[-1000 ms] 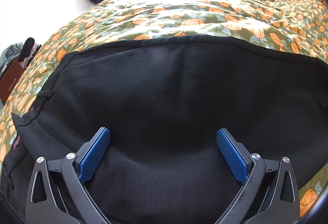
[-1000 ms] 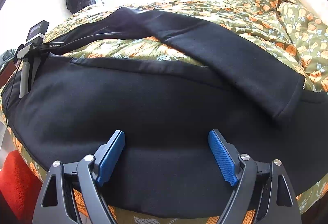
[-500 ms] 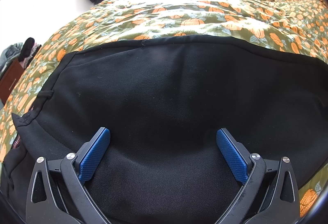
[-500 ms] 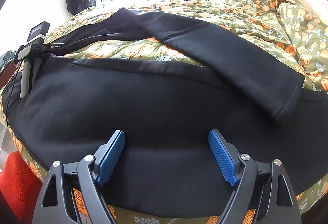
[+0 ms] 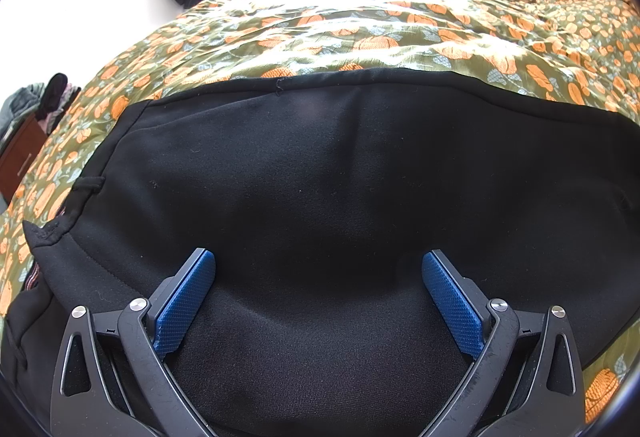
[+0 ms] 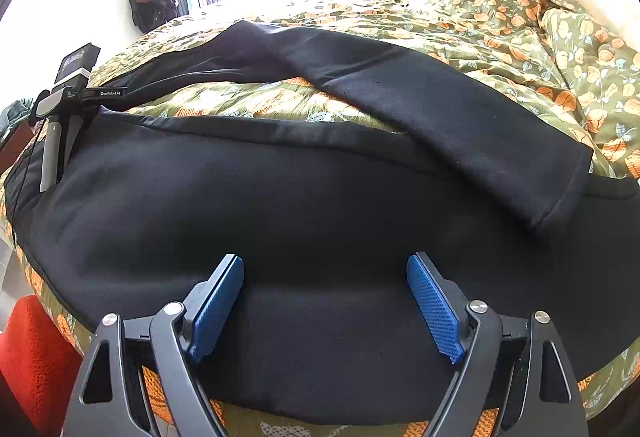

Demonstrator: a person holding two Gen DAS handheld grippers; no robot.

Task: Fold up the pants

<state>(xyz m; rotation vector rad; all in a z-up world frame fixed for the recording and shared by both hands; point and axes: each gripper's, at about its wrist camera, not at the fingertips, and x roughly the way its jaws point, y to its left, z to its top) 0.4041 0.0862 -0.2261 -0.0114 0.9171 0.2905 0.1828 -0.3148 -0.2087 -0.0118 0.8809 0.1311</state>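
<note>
Pants point(image 6: 320, 205), black, lie spread across floral bedspread point(image 6: 540, 37), legs apart.

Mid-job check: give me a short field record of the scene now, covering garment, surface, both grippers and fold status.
garment: black pants, spread flat; far leg lies diagonally, its cuff end overlapping the near leg
surface: bed with green, orange-patterned bedspread
left gripper: open, over the waist end, nothing pinched
right gripper: open, over the near leg close to the bed edge, nothing pinched
fold status: legs not yet aligned
other: red fabric beside the bed, lower left in the right wrist view
</note>
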